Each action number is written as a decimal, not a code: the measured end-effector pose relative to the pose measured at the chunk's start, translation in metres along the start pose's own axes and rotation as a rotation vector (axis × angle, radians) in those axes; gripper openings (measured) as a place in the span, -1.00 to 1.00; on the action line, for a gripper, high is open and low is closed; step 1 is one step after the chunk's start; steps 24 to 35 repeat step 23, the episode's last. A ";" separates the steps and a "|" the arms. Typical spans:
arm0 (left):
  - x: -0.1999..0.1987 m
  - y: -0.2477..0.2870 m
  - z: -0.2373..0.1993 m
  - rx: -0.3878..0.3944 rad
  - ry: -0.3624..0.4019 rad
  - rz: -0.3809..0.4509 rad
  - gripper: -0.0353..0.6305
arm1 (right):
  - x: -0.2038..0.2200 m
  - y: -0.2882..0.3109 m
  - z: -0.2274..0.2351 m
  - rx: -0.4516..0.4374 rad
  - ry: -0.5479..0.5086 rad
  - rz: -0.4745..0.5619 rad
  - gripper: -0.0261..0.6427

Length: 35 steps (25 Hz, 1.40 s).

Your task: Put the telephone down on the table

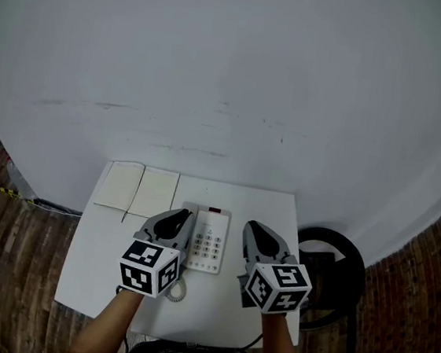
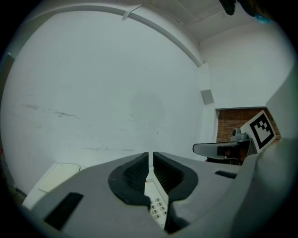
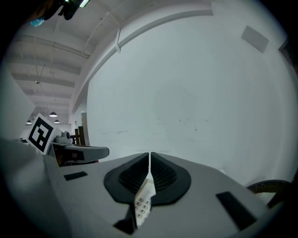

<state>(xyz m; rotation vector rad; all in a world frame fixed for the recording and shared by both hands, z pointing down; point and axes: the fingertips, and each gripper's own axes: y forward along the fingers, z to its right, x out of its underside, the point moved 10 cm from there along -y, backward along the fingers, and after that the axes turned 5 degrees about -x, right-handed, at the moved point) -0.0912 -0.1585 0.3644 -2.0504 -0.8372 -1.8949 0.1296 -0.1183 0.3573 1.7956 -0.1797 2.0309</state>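
Note:
A white push-button telephone (image 1: 207, 241) lies flat on the small white table (image 1: 106, 277), keypad up, with its coiled cord (image 1: 178, 290) at the near left. My left gripper (image 1: 174, 220) hovers at the phone's left edge and my right gripper (image 1: 257, 233) just off its right edge. Both point away from me toward the wall. In the left gripper view the left gripper (image 2: 150, 160) has its jaws together with nothing between them, the keypad (image 2: 157, 207) showing below. In the right gripper view the right gripper (image 3: 149, 160) is likewise shut and empty above the keypad (image 3: 142, 204).
An open notebook (image 1: 136, 188) lies at the table's far left corner. A black round stool (image 1: 329, 263) stands to the right of the table. A white wall rises just behind the table, and the floor around it is brick-patterned.

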 end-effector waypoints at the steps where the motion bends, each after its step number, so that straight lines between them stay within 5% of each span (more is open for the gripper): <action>1: 0.000 -0.001 0.001 -0.009 0.004 0.005 -0.80 | 0.000 -0.002 0.000 0.000 -0.007 0.008 -0.89; 35: 0.008 -0.004 0.001 -0.036 -0.023 -0.005 -0.88 | 0.003 -0.006 0.001 -0.009 -0.002 0.011 -0.91</action>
